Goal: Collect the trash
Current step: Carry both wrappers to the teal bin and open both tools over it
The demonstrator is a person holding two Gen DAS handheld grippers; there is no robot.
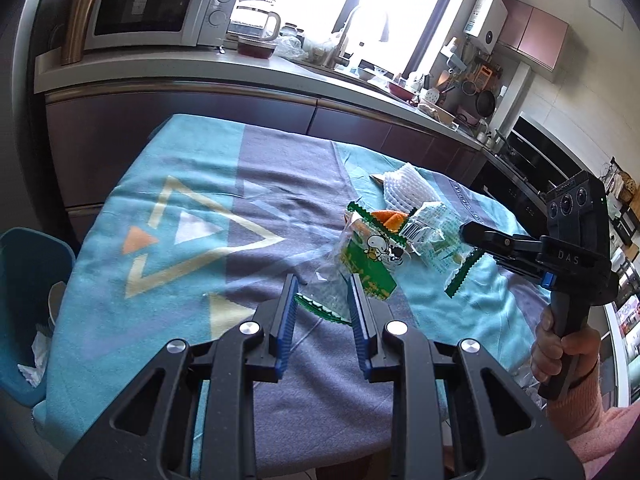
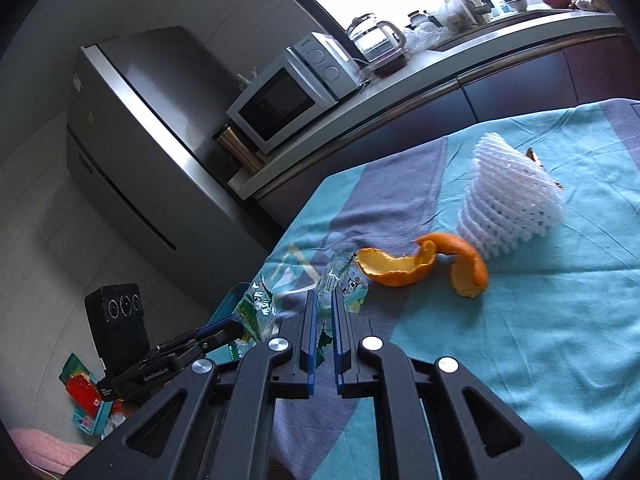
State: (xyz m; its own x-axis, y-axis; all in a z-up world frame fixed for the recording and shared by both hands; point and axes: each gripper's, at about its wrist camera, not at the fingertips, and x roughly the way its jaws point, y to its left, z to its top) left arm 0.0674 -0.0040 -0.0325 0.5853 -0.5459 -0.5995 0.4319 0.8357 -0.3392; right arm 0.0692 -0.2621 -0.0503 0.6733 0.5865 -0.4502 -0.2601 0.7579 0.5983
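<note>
A green snack wrapper with a cartoon (image 1: 366,264) lies on the blue patterned tablecloth (image 1: 160,208), its near end between my open left gripper's (image 1: 322,296) fingers. My right gripper (image 1: 466,232) is shut on a pale green crumpled wrapper (image 1: 434,236), held just above the cloth; in the right wrist view the wrapper (image 2: 340,280) sits pinched between the blue pads of the right gripper (image 2: 322,300). An orange peel (image 2: 424,264) and a white foam fruit net (image 2: 508,200) lie beyond on the cloth. The peel (image 1: 390,218) and net (image 1: 404,190) also show in the left wrist view.
A blue bin (image 1: 28,312) with white paper stands at the table's left side. A kitchen counter (image 1: 200,66) with a microwave (image 1: 156,8) and kettle (image 1: 256,20) runs behind the table. A fridge (image 2: 132,140) stands to the left.
</note>
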